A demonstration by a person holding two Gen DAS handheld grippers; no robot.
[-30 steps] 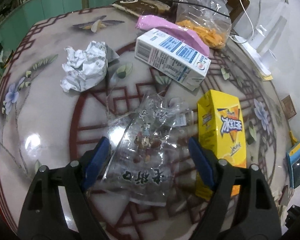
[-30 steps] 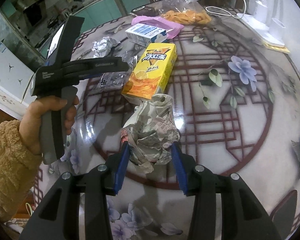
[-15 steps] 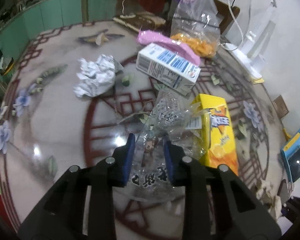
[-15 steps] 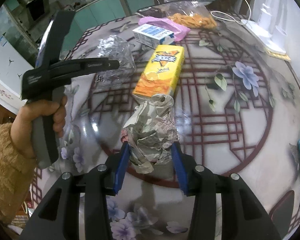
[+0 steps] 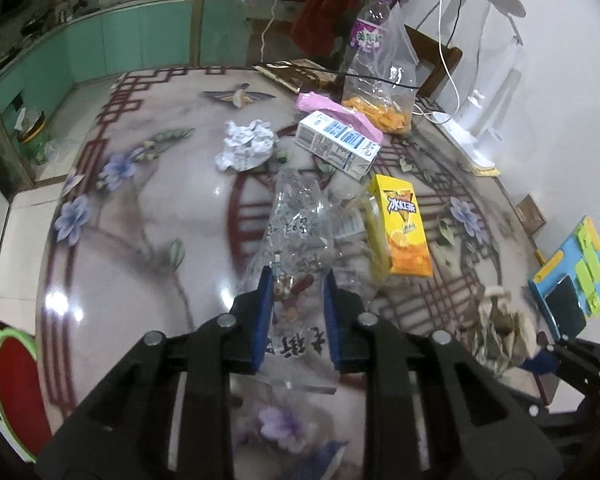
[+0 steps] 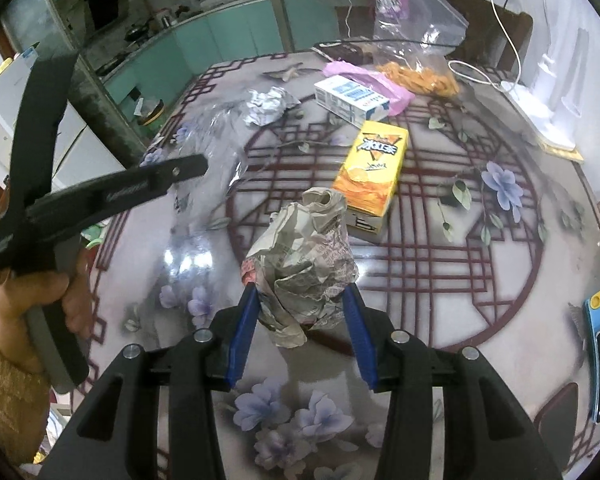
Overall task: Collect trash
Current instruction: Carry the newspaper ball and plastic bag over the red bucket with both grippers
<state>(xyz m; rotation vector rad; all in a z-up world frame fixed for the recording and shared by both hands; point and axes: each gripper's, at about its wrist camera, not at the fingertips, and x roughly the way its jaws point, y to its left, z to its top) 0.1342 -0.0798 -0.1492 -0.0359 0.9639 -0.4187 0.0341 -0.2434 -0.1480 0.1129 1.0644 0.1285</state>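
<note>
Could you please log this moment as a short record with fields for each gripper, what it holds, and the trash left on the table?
left gripper: jaws have just been closing, now shut on the clear plastic wrapper
right gripper: shut on the crumpled newspaper ball
left on table: yellow drink carton, white and blue carton, crumpled white paper
also on table: bag of orange snacks, pink bag
trash bin: none identifiable
</note>
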